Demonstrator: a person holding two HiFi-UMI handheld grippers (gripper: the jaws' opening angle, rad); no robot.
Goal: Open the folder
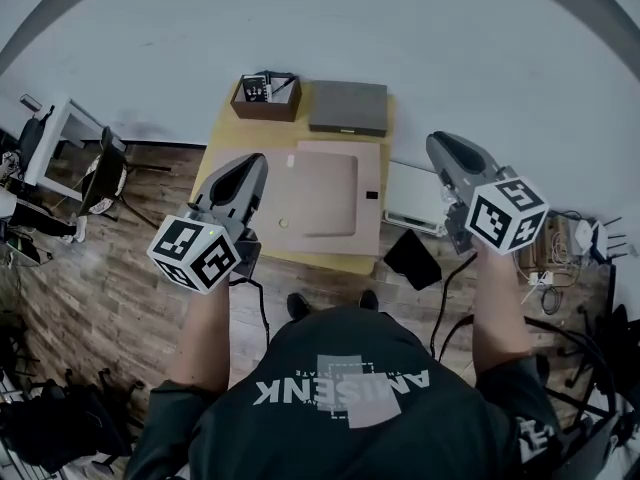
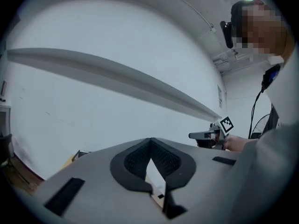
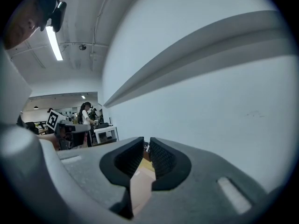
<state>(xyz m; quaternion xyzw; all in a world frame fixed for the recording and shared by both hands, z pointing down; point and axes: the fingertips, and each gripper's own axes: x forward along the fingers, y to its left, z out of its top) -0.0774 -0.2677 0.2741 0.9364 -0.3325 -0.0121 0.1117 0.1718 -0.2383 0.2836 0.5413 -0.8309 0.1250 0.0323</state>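
Note:
A pale pink folder (image 1: 325,196) lies flat and closed on a small yellowish table (image 1: 225,143), far below both grippers. My left gripper (image 1: 255,160) is held high over the table's left edge; in the left gripper view its jaws (image 2: 150,140) meet at the tips, shut on nothing. My right gripper (image 1: 435,140) hangs high to the right of the table. In the right gripper view its jaws (image 3: 146,140) stand a narrow slit apart with nothing between them. Both point towards the white wall, well clear of the folder.
At the table's back stand a brown box (image 1: 266,97) of small items and a flat grey case (image 1: 348,106). A white device (image 1: 413,198) and a black object (image 1: 412,258) lie on the floor at right, with cables (image 1: 560,258) beyond. A chair (image 1: 105,173) stands left.

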